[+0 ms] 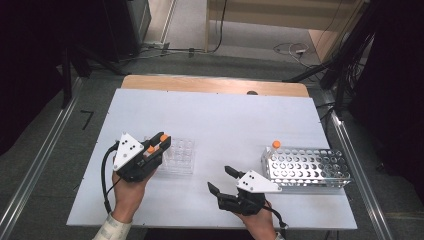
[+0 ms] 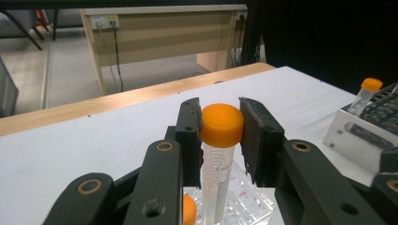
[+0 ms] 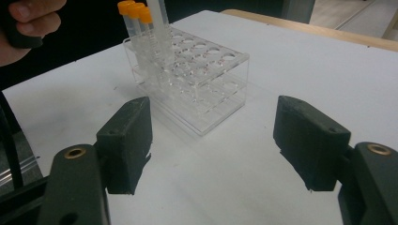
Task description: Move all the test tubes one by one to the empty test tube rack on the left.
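The left gripper point(image 2: 220, 136) is clenched on the orange cap of a clear tube point(image 2: 217, 176), held upright just above the clear rack point(image 1: 176, 156) near the bench's point(image 1: 225, 120) left edge. The right gripper point(image 1: 221, 180) rests near the front edge, jaws spread wide with nothing between them, beside the white rack point(image 1: 306, 168) at the right edge.

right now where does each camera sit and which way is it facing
High view: above the person's side, looking down on the white table; both hands, both grippers show.
Left gripper view: rides the left gripper, jaws shut on an orange-capped tube.
Right gripper view: rides the right gripper, jaws open, facing the clear rack.
Shared: clear rack, in all three.
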A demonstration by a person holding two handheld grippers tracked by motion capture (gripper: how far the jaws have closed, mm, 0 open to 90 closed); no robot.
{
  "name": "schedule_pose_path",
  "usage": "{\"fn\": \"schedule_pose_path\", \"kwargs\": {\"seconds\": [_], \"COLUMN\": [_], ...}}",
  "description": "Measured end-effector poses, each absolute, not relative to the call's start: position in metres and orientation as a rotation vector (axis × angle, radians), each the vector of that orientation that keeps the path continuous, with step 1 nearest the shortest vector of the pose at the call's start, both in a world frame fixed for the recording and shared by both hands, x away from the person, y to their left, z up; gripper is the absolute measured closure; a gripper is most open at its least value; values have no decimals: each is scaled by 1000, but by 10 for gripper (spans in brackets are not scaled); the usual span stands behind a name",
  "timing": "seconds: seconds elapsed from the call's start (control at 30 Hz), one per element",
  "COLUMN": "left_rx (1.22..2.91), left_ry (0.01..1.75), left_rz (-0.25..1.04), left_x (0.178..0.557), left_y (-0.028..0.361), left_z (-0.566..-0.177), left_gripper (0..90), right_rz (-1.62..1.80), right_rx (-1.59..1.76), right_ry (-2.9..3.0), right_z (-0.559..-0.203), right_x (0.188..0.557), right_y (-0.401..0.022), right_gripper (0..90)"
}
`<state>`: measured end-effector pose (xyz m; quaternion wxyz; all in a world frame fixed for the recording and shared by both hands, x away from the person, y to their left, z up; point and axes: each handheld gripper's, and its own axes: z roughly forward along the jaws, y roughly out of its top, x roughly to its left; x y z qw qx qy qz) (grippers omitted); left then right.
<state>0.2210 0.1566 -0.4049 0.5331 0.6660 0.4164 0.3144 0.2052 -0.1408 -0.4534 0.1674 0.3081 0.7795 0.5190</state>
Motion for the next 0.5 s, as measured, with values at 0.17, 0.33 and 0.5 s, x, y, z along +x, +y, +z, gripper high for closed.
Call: {"fn": "schedule_pose_path", "kwargs": {"seconds": [0.17, 0.33, 0.5], "left_rx": [1615, 1635, 1651], "left_ry": [1001, 1004, 1010], "left_rz": [776, 778, 772], "left_x": [223, 224, 225], "left_y": [153, 151, 150], "left_z": [-410, -415, -420], "left_gripper": [704, 703, 703], "right_rz": [1475, 1475, 1471], "right_rx": [874, 875, 878], "right_ry": [2217, 2215, 2218], "right_z": [-453, -453, -454], "right_x": [205, 205, 205], "right_y": [-142, -142, -142], "right_gripper": [270, 272, 272]}}
